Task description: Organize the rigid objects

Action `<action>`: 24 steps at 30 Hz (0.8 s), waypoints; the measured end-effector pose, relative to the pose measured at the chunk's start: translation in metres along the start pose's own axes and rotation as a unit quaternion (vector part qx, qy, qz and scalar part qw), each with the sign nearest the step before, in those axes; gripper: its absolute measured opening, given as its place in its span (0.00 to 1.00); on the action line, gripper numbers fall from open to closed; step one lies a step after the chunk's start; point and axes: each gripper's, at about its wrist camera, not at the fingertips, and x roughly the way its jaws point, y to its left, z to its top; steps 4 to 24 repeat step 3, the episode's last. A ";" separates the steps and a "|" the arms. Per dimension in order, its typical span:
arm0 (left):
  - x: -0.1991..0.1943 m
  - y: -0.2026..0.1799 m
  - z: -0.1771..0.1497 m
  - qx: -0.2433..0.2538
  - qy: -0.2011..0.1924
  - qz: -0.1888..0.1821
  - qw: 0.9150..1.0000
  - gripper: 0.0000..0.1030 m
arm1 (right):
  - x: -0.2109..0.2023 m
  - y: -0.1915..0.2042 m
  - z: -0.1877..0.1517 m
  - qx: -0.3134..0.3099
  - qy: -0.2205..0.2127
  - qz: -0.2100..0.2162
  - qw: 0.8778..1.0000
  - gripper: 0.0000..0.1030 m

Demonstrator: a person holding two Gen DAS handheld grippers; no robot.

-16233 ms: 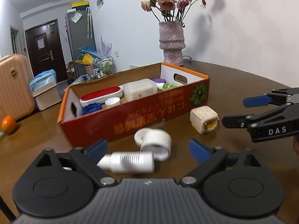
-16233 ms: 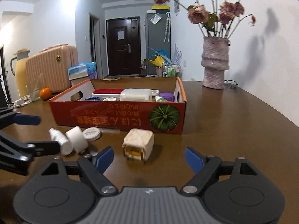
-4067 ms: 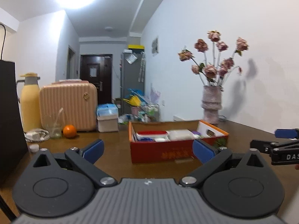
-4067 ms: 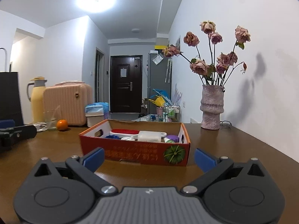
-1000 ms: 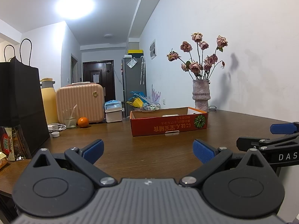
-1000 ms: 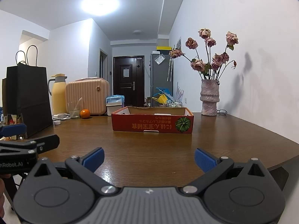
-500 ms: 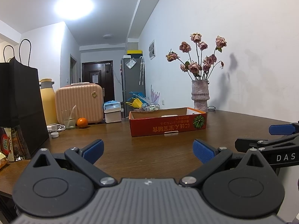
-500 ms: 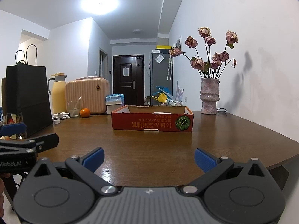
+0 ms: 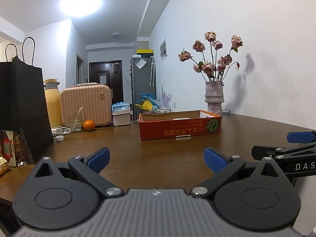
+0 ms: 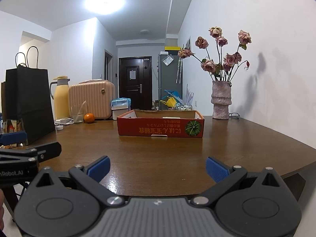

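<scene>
The box (image 9: pixel 178 126) sits on the surface (image 9: pixel 158 154), well in front of both tongs, with the vase (image 9: pixel 214 96) just behind its right end and the orange (image 9: pixel 88 125) off to its left; only a pale sliver of its contents shows over the rim, so I cannot tell how the rigid things lie inside. The left tongs (image 9: pixel 156 160) are spread wide and carry nothing; the right tongs (image 10: pixel 157 167) are likewise spread and empty, level with the near edge of the surface. No loose piece shows on the bare wood in front of the box, except perhaps a small white tab at the foot of its front wall, too small to identify; the sorting looks finished or nearly so, and the step in hand reads as standing off. To do it well, keep both tongs apart and away from the box, so nothing nudges it toward the vase; check the white tab at its front and the small white cap (image 9: pixel 59 137) left of the box, near the black bag (image 9: pixel 21 106), before calling it done.
</scene>
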 end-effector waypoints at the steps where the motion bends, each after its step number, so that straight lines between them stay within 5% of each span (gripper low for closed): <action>1: 0.000 0.000 -0.001 0.000 0.002 -0.003 1.000 1.00 | 0.001 0.000 0.000 0.001 0.001 0.001 1.000 1.00; 24: 0.001 0.000 -0.002 -0.002 0.006 -0.009 1.000 1.00 | 0.002 0.000 0.000 0.002 0.004 0.002 1.000 1.00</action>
